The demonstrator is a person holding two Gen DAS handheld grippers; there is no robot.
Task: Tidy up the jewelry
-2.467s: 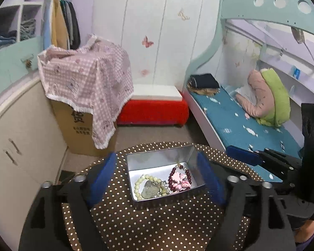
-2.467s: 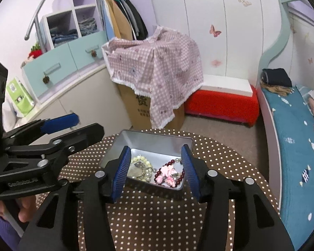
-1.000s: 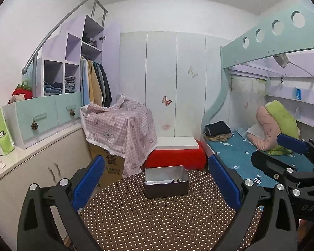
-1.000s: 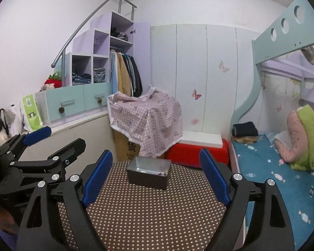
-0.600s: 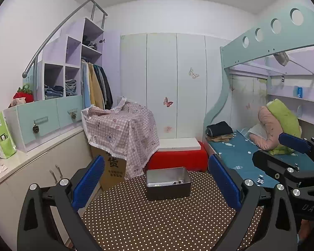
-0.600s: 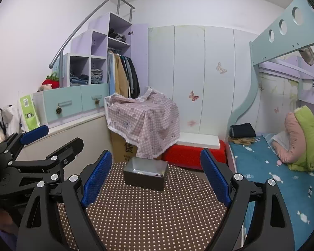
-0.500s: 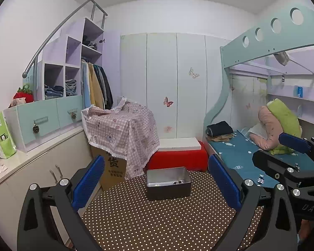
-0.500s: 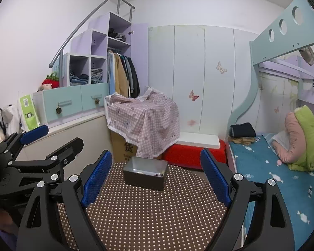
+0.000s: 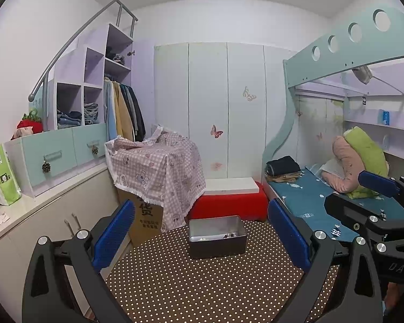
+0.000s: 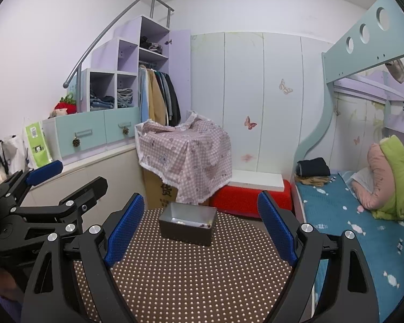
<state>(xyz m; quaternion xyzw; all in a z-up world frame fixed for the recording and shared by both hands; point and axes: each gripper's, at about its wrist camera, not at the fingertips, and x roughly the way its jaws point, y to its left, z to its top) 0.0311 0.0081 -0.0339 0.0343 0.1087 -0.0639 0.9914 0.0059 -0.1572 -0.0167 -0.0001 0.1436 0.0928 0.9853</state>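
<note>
A grey metal tin (image 9: 217, 236) stands near the far edge of a round table with a brown dotted cloth (image 9: 202, 282). It also shows in the right wrist view (image 10: 187, 227). A few beads show just over its rim; the rest of the jewelry is hidden by the wall. My left gripper (image 9: 202, 231) is open and empty, held back from the tin. My right gripper (image 10: 200, 224) is open and empty too, level with the left one. Each gripper shows at the edge of the other's view.
A cardboard box under a pink checked cloth (image 9: 156, 172) and a red bench (image 9: 229, 204) stand behind the table. A bed with a blue sheet (image 9: 323, 202) lies to the right. Cabinets (image 9: 54, 210) run along the left.
Both grippers have drawn back and tilted up from over the tin, and their jaws have opened wider. In the last half second nothing has moved.
</note>
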